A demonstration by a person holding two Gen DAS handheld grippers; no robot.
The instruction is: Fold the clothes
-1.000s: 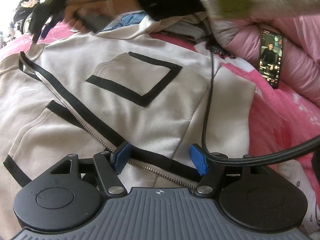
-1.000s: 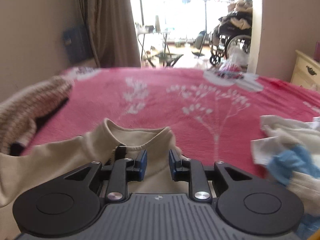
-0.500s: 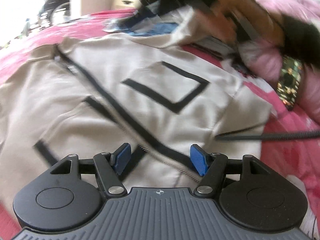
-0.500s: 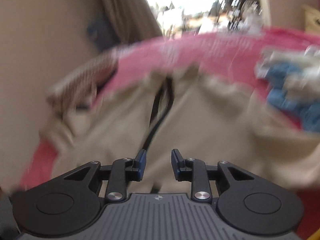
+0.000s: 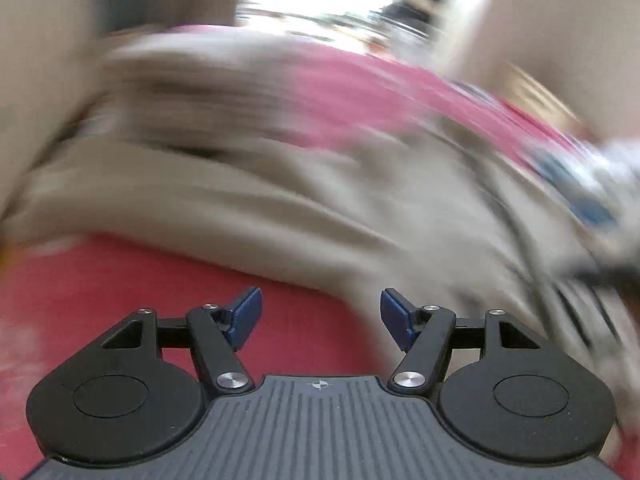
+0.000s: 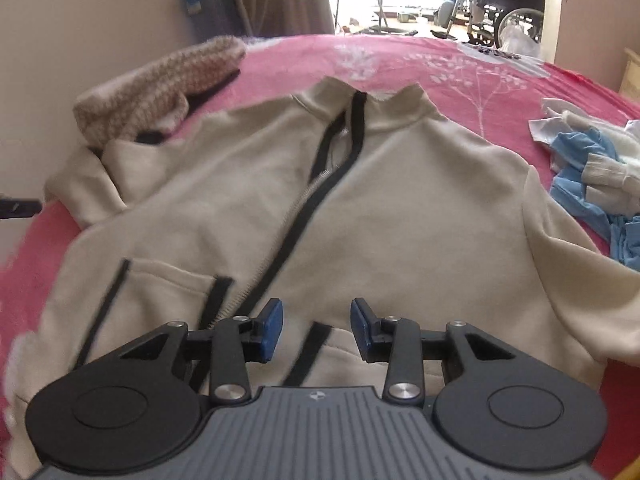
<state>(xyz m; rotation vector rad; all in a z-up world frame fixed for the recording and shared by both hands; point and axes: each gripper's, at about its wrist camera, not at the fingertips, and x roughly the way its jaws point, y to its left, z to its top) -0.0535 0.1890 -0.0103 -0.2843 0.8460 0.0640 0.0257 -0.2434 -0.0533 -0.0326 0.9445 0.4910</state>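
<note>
A beige zip jacket (image 6: 400,208) with black trim lies spread front-up on the pink bed cover (image 6: 460,68), collar at the far end. My right gripper (image 6: 316,330) is open and empty, hovering over the jacket's lower hem near the zip (image 6: 280,248). The left wrist view is heavily blurred. There my left gripper (image 5: 320,318) is open and empty over bare pink cover, with the jacket's edge (image 5: 240,208) just beyond the fingertips.
A brown knitted garment (image 6: 160,84) lies at the jacket's far left shoulder. A pile of blue and white clothes (image 6: 592,168) lies at the right. A doorway with a wheelchair (image 6: 508,20) is beyond the bed.
The left gripper swung off the jacket's front to the cover beside it. The right gripper pulled back from the collar to the hem and opened wider.
</note>
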